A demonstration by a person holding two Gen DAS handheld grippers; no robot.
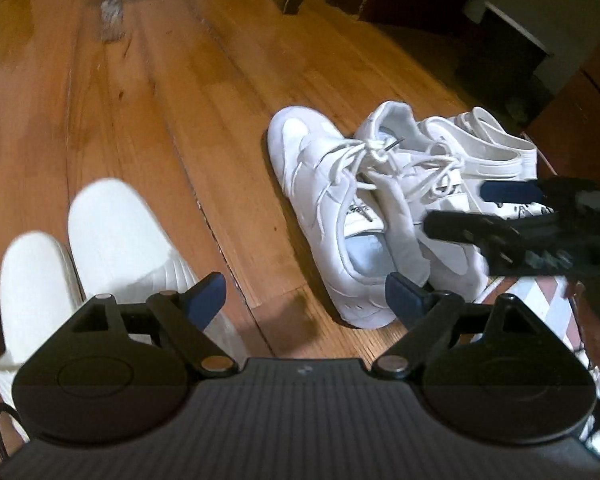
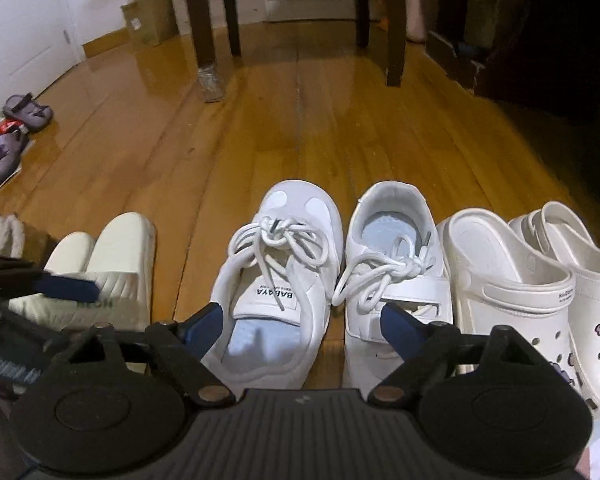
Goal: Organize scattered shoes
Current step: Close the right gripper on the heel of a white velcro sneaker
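Observation:
Shoes stand in a row on the wooden floor. In the right wrist view, from left: a pair of cream slippers (image 2: 112,264), a white sneaker (image 2: 284,264) with toe pointing away, a second white sneaker (image 2: 396,276) with heel pointing away, and a pair of white clogs (image 2: 512,284). My right gripper (image 2: 300,326) is open and empty, just above the two sneakers. My left gripper (image 1: 305,294) is open and empty, between the slippers (image 1: 112,236) and the sneakers (image 1: 340,200). The right gripper (image 1: 512,208) shows over the sneakers in the left wrist view.
Dark table and chair legs (image 2: 394,20) stand farther back. A crumpled plastic bottle (image 2: 210,80) lies by one leg. Purple sandals (image 2: 26,112) sit at the far left by the wall. A cardboard box (image 2: 148,20) stands at the back. Dark furniture (image 2: 540,40) lines the right.

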